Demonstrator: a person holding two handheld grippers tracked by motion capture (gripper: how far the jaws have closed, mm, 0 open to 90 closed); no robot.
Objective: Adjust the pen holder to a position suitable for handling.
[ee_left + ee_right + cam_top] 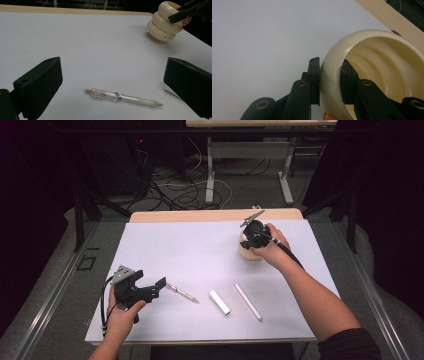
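Jaws of the right gripper [330, 82] pinched on the wall of the cream ribbed holder [374, 75], one jaw outside the rim, the other inside the hollow. Holder tilted at the far right of the white mat [200, 250], its base touching the mat, seen in the left gripper view as three stacked rings [163, 23]. Right hand [272, 251] wrapped around that gripper, cable trailing back along the forearm. Jaws of the left gripper [112, 82] spread wide and holding nothing, hanging over the near left of the mat. Clear retractable pen [122, 98] lying flat between and just beyond those jaws, tip pointing right. Short white cylinder [219, 302] near the middle front; long thin white stick [248, 302] just right of it, apart. Wooden table edge [215, 215] beyond the mat.
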